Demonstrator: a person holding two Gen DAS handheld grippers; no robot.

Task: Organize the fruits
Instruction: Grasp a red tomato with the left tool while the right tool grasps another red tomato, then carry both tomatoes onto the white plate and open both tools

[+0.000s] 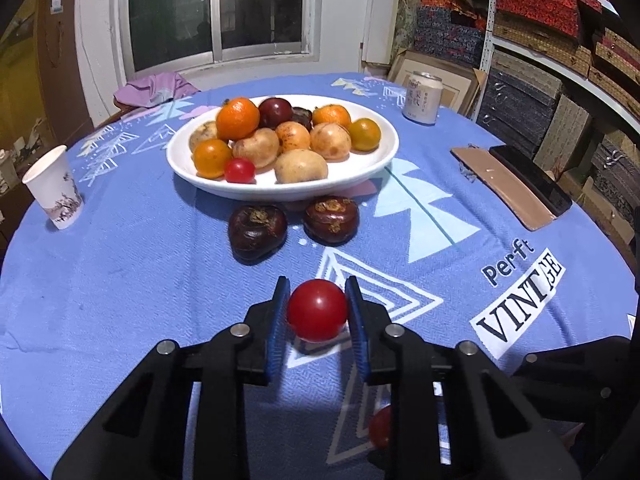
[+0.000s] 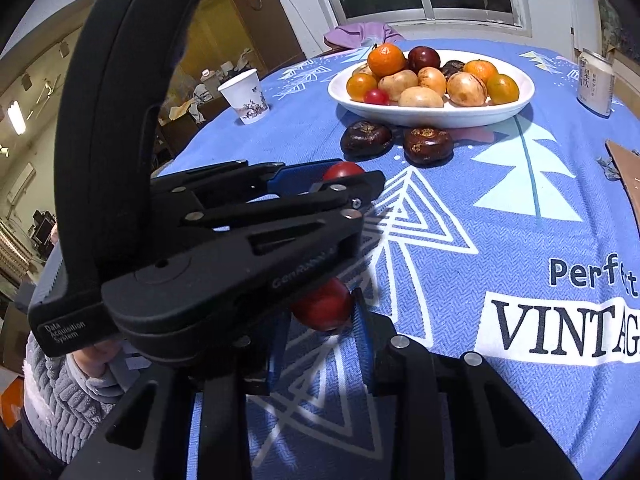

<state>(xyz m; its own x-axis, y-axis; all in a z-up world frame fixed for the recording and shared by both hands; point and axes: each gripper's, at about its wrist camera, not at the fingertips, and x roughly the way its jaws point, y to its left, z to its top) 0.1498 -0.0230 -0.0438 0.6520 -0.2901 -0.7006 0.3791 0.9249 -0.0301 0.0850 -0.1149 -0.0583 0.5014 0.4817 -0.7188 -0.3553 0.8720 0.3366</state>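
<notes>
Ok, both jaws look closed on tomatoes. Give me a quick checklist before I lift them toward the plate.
1. Left gripper clamped on its red tomato, blue pads on both sides: ok.
2. Right gripper clamped on the second tomato: ok, though the left tool hides one side.
3. Tools clear of each other: not ok; the left tool crosses closely over the right jaws.
4. Path to the white plate: not ok for a low sweep; two dark fruits lie on the cloth in front of it.
5. Room on the plate: ok at the near rim, beside the small tomato.
</notes>
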